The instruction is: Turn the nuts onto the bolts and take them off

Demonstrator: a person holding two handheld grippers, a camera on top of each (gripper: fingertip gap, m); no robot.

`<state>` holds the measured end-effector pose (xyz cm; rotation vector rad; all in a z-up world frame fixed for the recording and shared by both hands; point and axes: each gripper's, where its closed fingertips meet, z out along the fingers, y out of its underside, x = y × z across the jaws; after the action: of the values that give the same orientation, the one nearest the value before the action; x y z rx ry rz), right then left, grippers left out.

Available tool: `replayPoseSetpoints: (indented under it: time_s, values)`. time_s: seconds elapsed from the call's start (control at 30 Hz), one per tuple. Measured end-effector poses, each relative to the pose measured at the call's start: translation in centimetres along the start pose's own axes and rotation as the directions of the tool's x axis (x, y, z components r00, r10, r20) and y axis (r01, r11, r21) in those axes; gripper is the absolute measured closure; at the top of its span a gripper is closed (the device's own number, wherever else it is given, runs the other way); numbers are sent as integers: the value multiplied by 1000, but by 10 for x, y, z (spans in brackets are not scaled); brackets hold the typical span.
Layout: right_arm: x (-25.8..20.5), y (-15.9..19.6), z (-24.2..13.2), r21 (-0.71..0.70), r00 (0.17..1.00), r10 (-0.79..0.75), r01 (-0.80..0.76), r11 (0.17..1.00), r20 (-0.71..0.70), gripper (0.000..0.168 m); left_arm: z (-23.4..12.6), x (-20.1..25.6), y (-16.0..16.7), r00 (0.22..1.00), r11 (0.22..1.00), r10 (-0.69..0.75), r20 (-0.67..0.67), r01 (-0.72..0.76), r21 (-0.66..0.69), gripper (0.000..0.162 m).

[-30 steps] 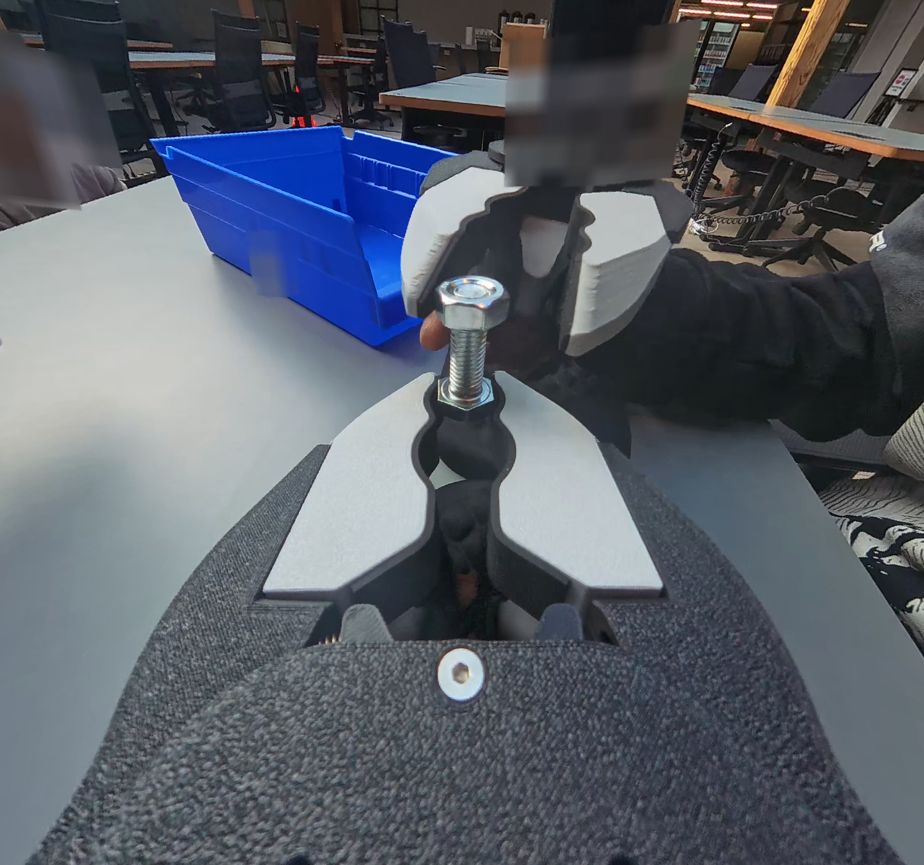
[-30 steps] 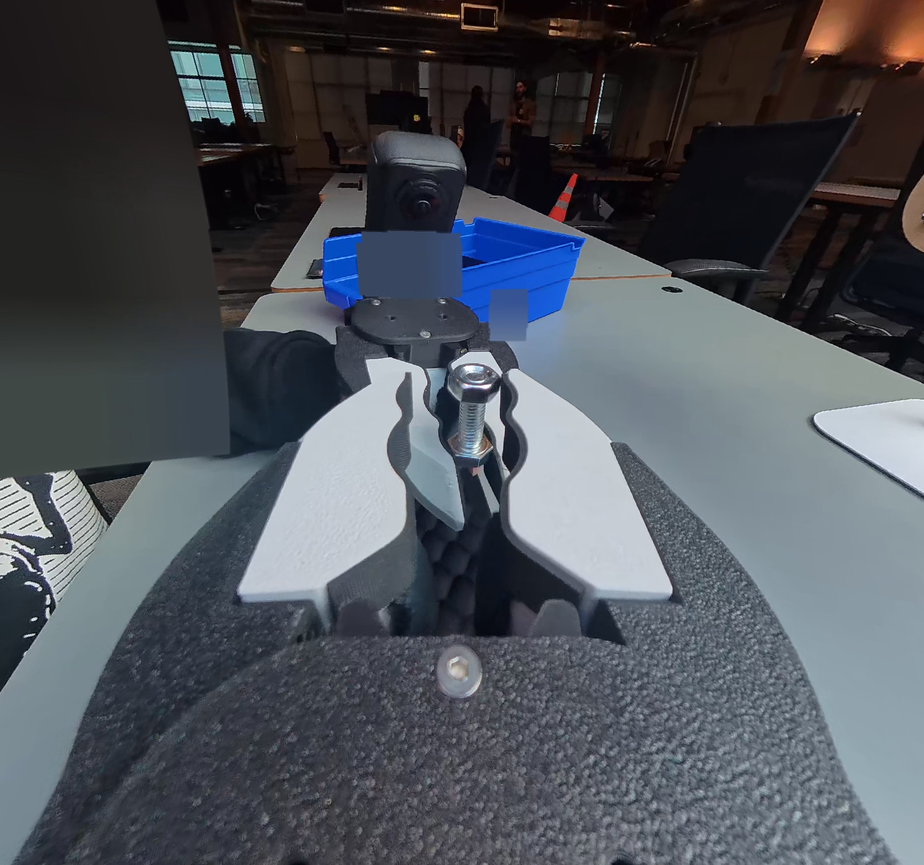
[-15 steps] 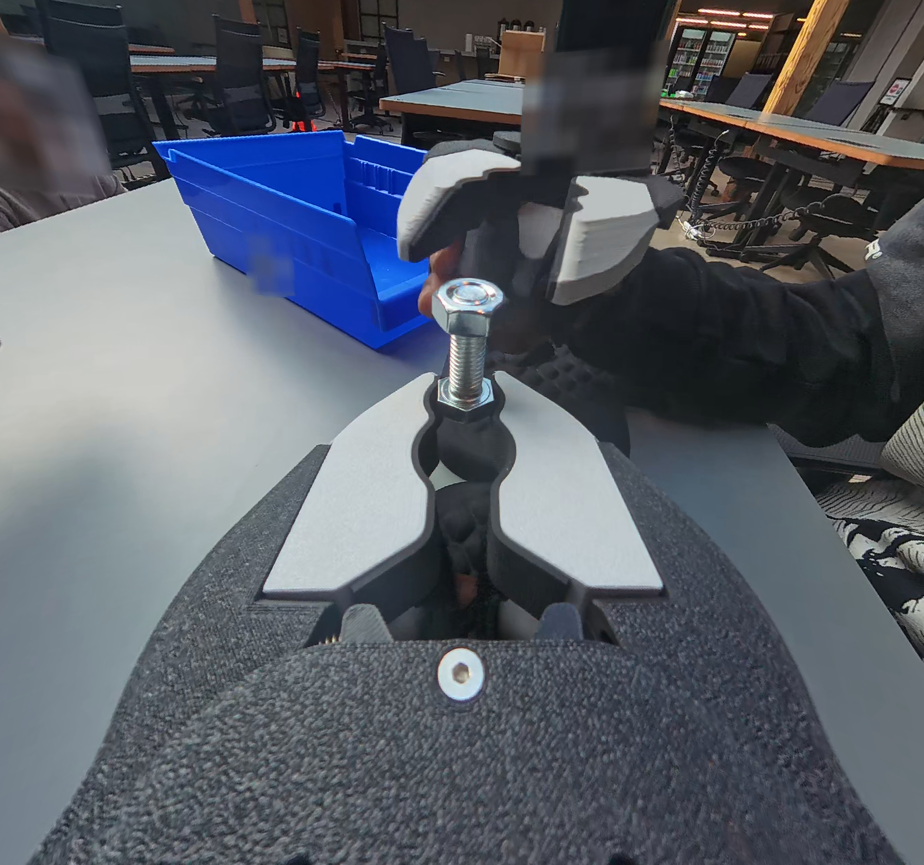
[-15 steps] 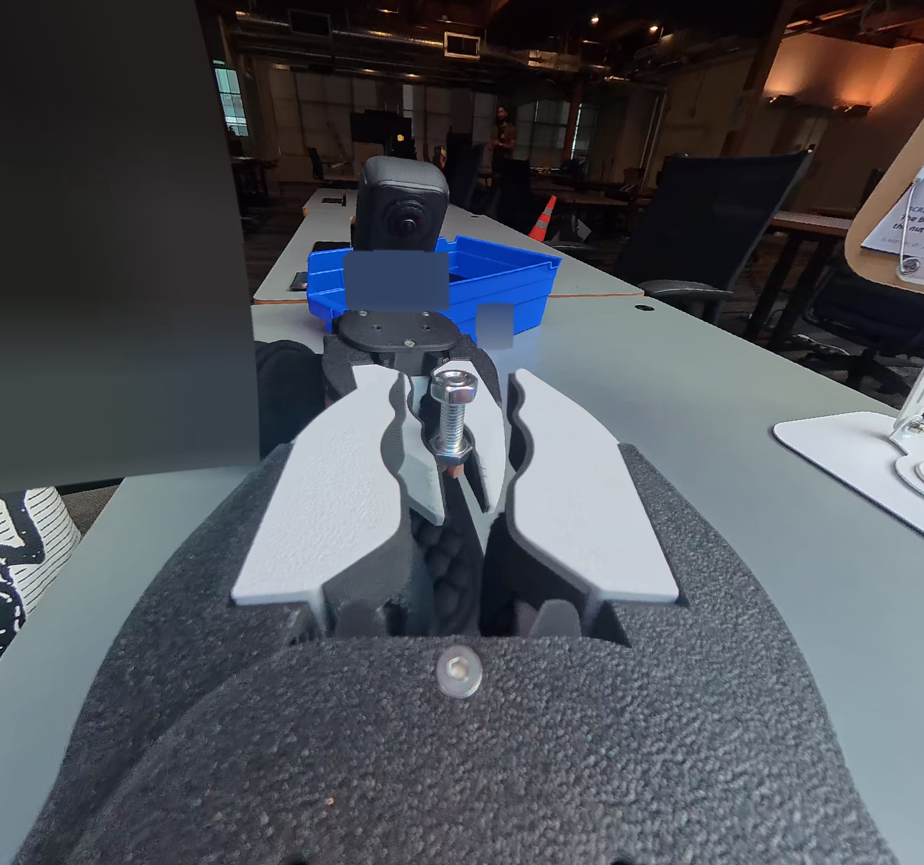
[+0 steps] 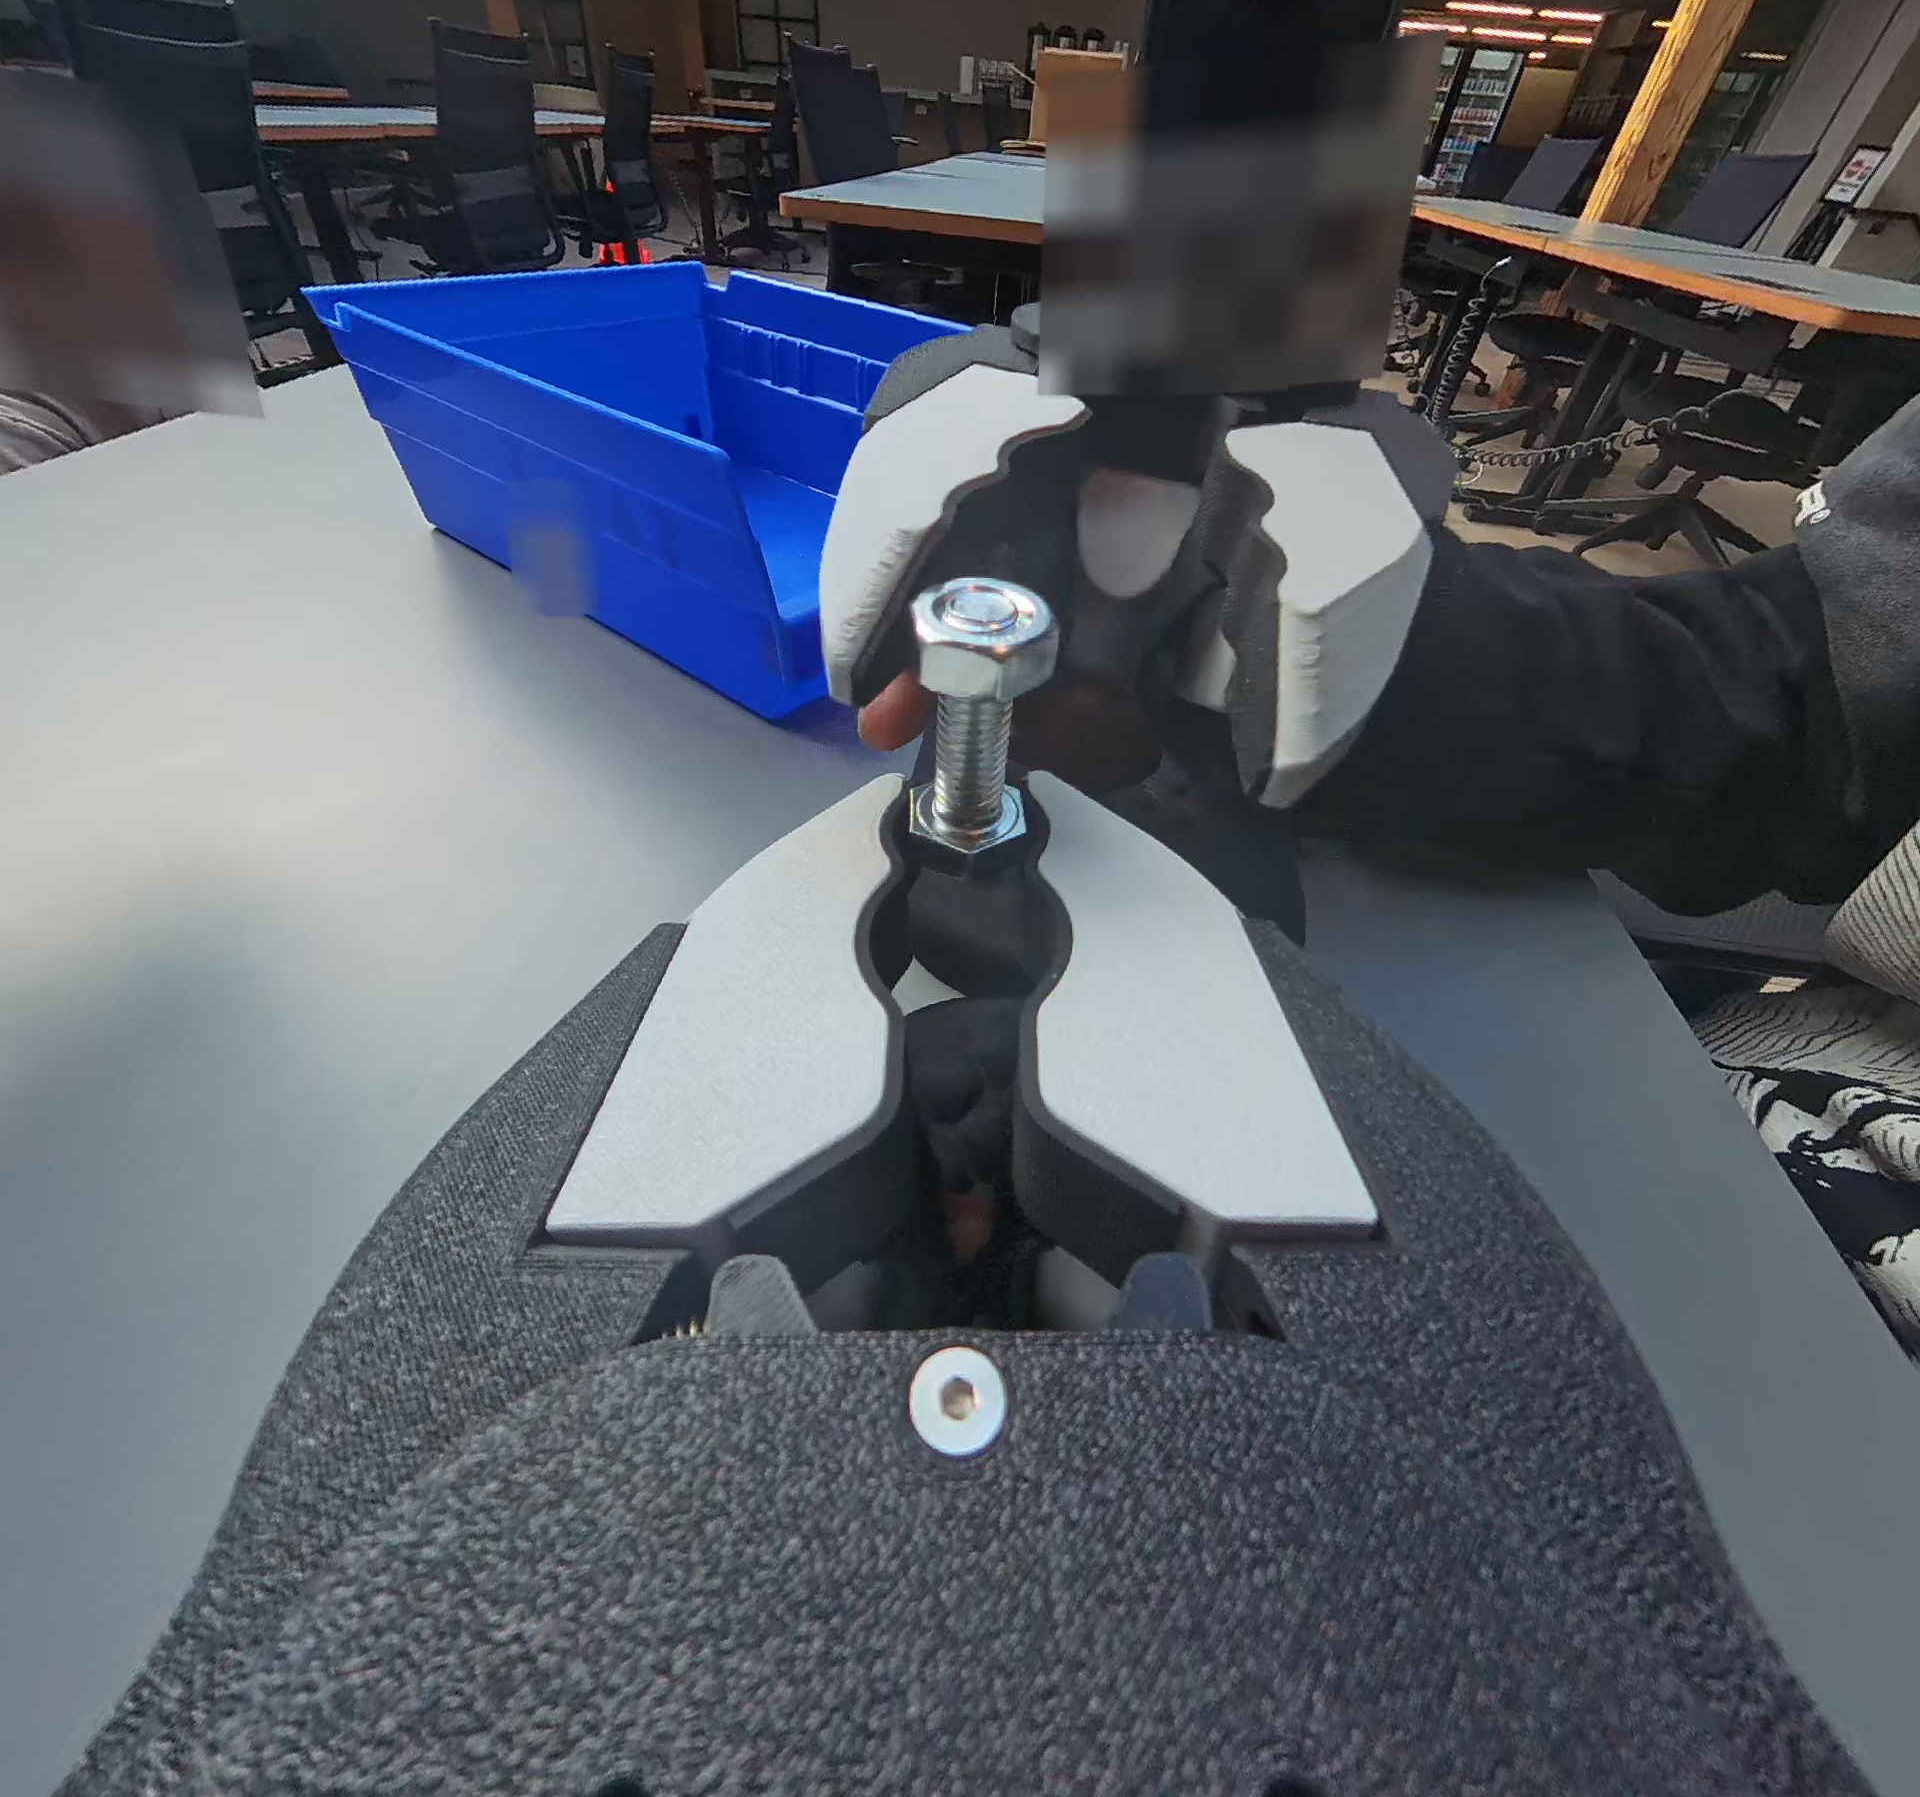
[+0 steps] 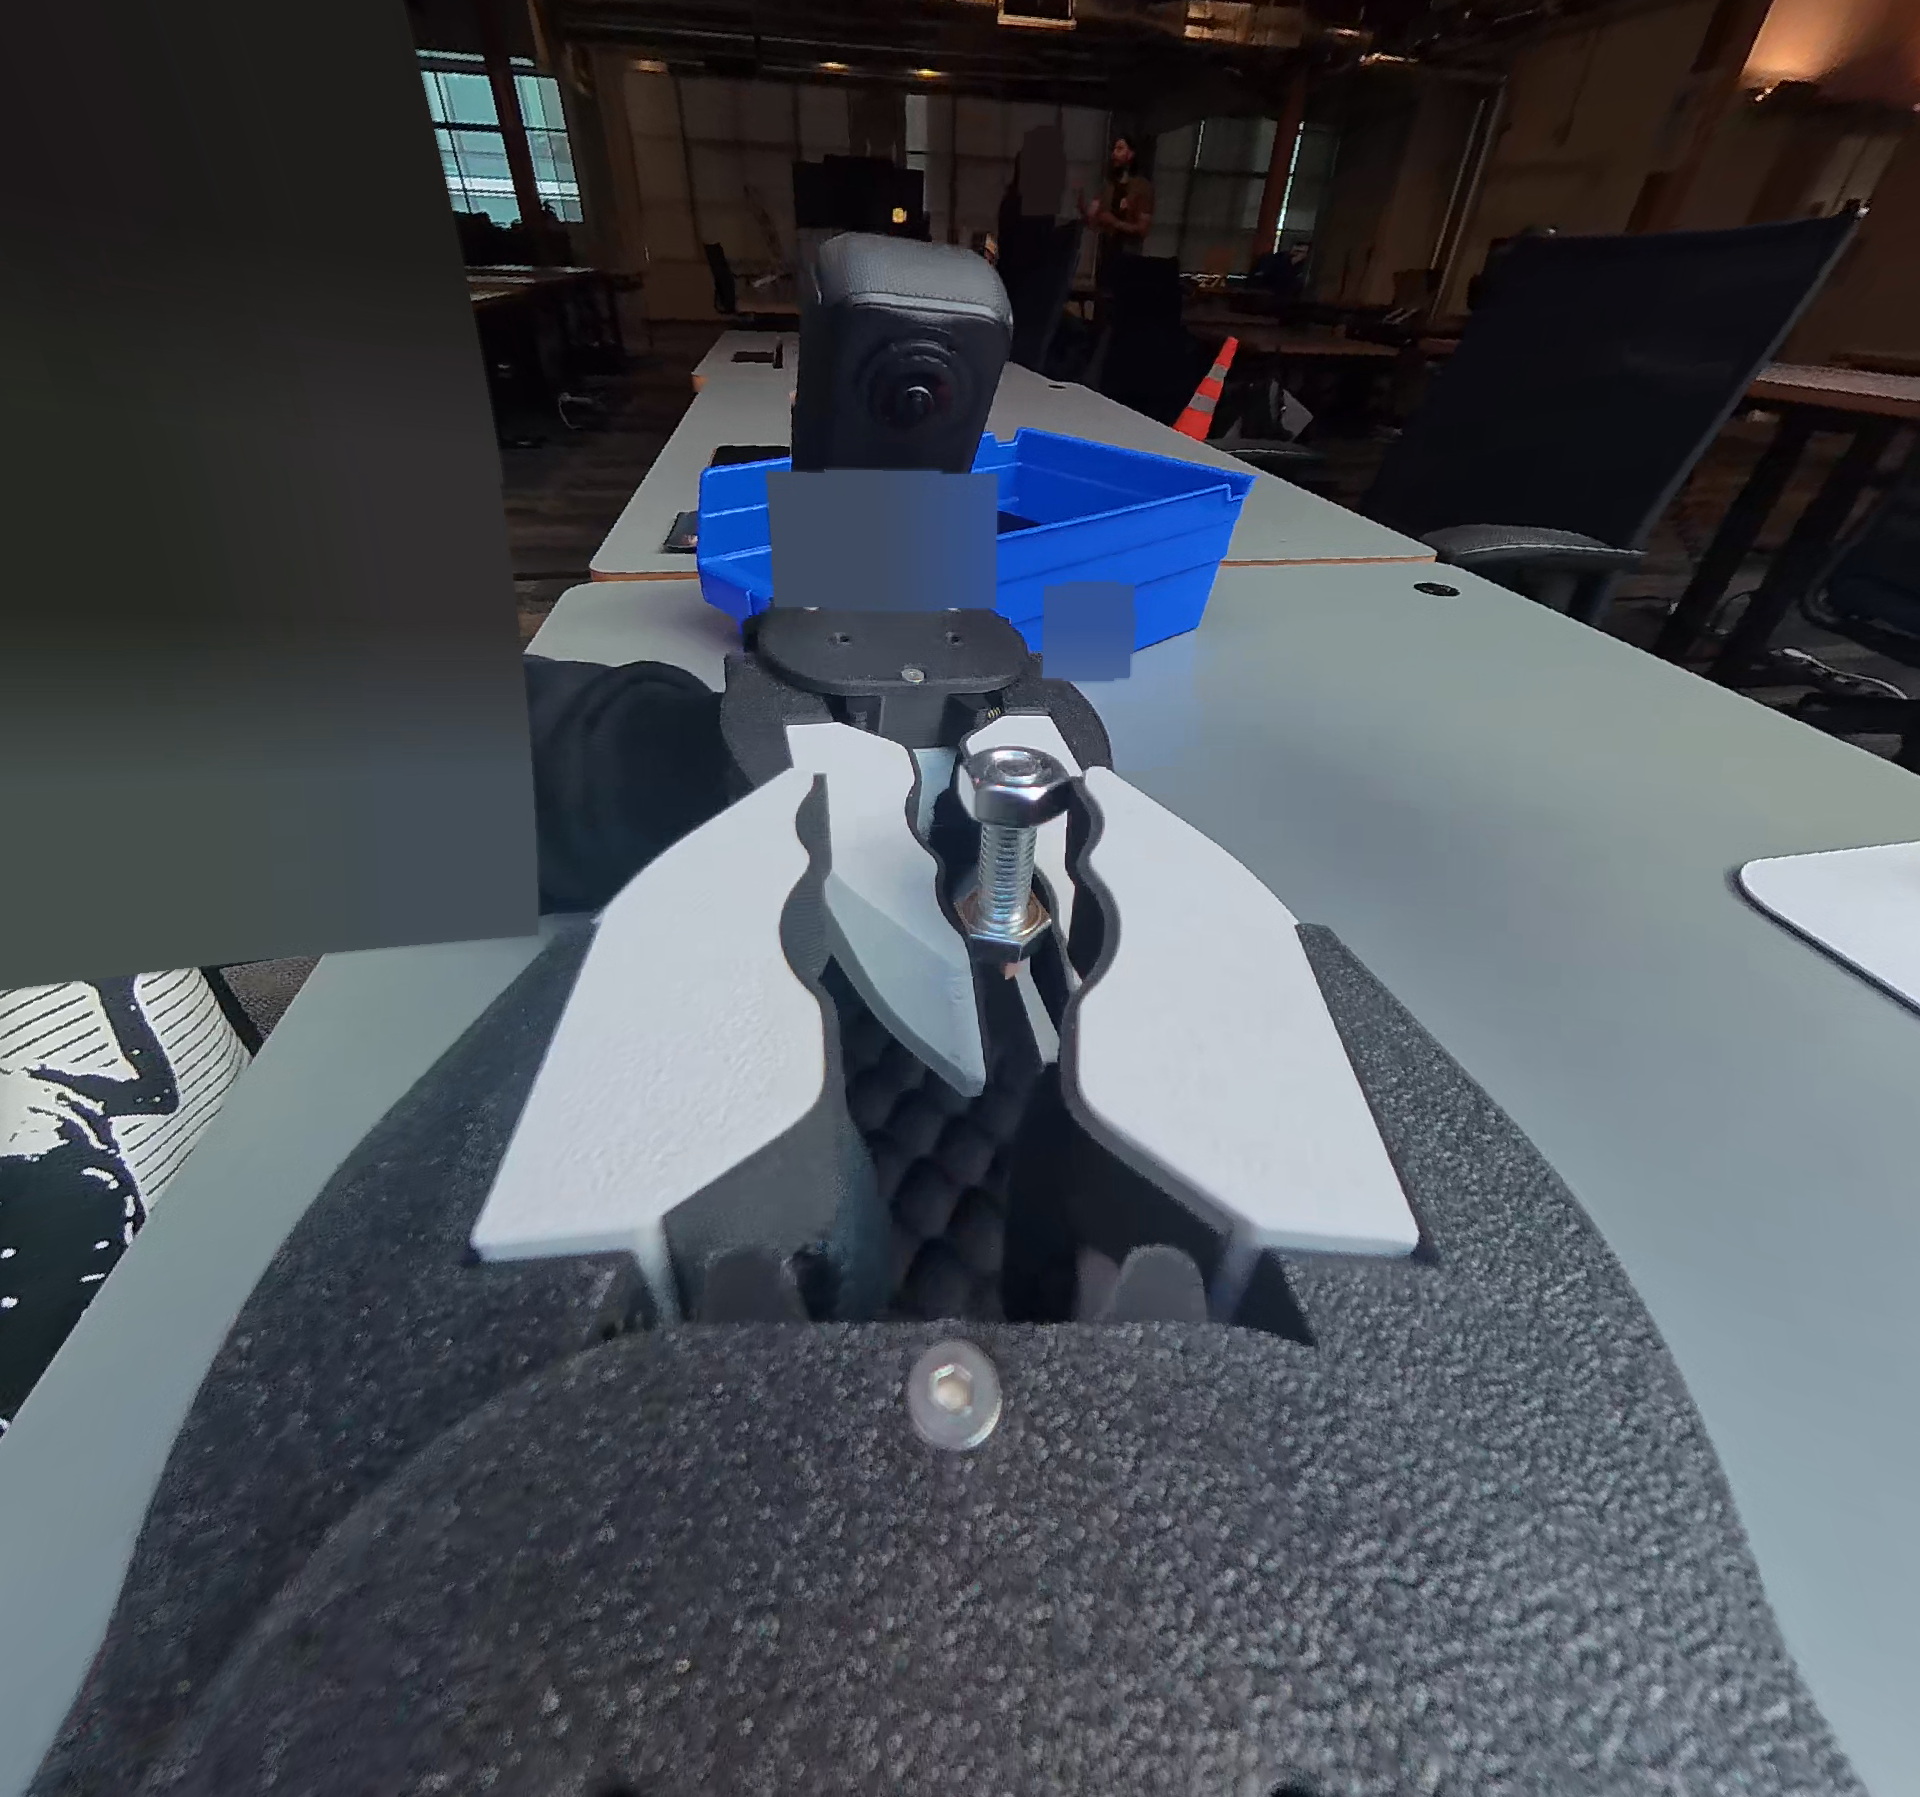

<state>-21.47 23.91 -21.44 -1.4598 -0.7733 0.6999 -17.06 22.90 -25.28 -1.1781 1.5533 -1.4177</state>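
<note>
A silver bolt (image 5: pixel 971 739) stands upright with its hex head on top. A nut (image 5: pixel 966 825) sits low on its thread. My left gripper (image 5: pixel 966 807) is shut on that nut and holds the bolt above the grey table (image 5: pixel 260 760). My right gripper (image 5: pixel 1122 594) is open just behind the bolt head. In the right wrist view my right gripper (image 6: pixel 951 791) is open around the bolt (image 6: pixel 1010 854), whose head lies close to its right finger. The left gripper's fingers (image 6: pixel 894 926) hold the nut (image 6: pixel 1003 928) there.
A blue plastic bin (image 5: pixel 582 417) stands on the table beyond the grippers; it also shows in the right wrist view (image 6: pixel 1132 532). A white flat pad (image 6: pixel 1849 906) lies at the right edge. Office chairs and other tables stand behind. Some 5 centimetres of space lies between my two pairs of fingers.
My right gripper lifted up and back from the bolt head, then came down around it again with its jaws wider. The bolt now sits nearer its right finger. The left gripper kept its hold.
</note>
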Motion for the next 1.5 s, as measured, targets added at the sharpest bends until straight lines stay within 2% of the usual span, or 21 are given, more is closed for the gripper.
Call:
replayPoseSetpoints:
  time_s: [0.13,0.23,0.33,0.4,0.5,0.57,0.7,0.77,0.97,1.2,1.3,1.37,1.5]
  values:
    - [5,-2,-10,-10,1000,-16,16,1000,-14,141,-1,-2,-2,1000,1000,-10,4,10,13,145]
    - [3,-6,-17,1,999,-32,32,999,1,160,-2,-2,-2,1000,1000,-14,8,14,14,145]
    - [8,-10,-22,20,999,-32,33,999,-22,160,-1,-2,-1,1000,1000,-11,6,11,11,145]
    - [10,-13,-21,47,999,-28,30,998,-37,151,-1,-2,-1,1000,1000,-10,5,10,9,145]
    - [11,-10,-14,43,998,-27,29,999,-54,120,-1,-1,-1,1000,1000,-8,1,8,7,145]
    - [6,-5,-6,30,999,-19,20,999,-28,106,0,0,0,1000,1000,-1,-5,1,-2,145]
    - [-3,4,6,-4,1000,-18,18,1000,11,96,3,3,4,1000,999,23,-11,-23,-30,145]
    - [-6,5,9,-6,999,-17,17,1000,27,97,3,4,5,999,999,28,-16,-28,-38,145]
    - [-9,6,8,-17,999,-31,31,999,41,108,3,3,4,1000,999,22,-12,-22,-34,145]
    - [2,0,-7,-13,999,-35,35,999,-1,131,-1,0,0,1000,1000,-7,-4,7,1,145]
    - [4,-1,-12,-18,999,-40,40,999,-6,144,-1,0,0,1000,1000,-7,-3,7,2,145]
    - [2,-4,-16,-8,999,-43,43,999,9,159,-1,-1,-1,1000,1000,-12,-2,12,5,145]
    - [6,-9,-22,18,999,-40,41,999,-10,160,-1,0,0,1000,1000,-8,-3,8,0,145]
